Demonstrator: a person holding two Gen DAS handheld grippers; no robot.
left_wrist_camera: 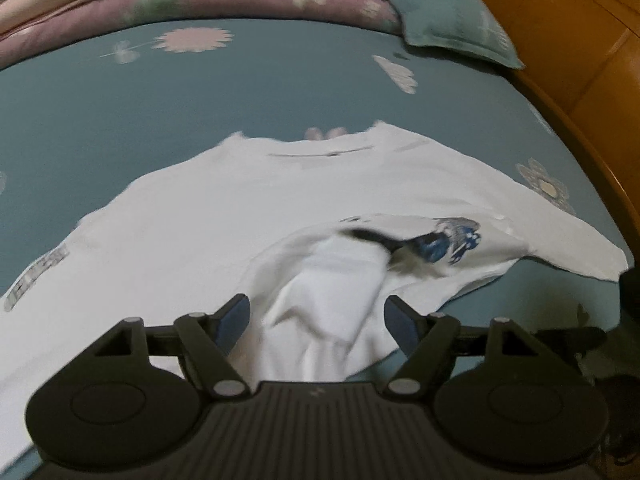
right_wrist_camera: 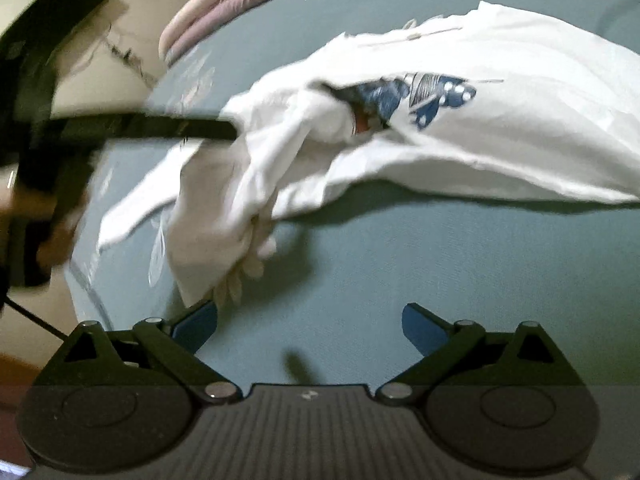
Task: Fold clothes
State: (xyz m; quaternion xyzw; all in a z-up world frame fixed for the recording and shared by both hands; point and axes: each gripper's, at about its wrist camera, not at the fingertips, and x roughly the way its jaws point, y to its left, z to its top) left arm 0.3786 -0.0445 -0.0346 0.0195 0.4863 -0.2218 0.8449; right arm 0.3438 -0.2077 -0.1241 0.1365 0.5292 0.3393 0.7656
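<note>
On my far left, in the right wrist view, my own hand holds the left gripper's dark body; it's blurred, and a black part of it runs across to the bunched cloth. Next over, the white T-shirt lies spread on the teal flowered bedsheet, neckline away from me. Its hem is rucked up into a loose ridge in the middle. My left gripper is over that ridge, jaws well apart. The fabric bulges up between the blue pads, but the pads don't look pressed on it; not gripping. Blue-and-black print sits on the shirt just right of the ridge. In the right wrist view the same shirt hangs in a crumpled fold toward the sheet. My right gripper is wide apart, only bare sheet between its fingers, and the cloth is near its left finger. Folded quilts and a teal pillow are at the far end. The wooden bed frame runs down the right.
</note>
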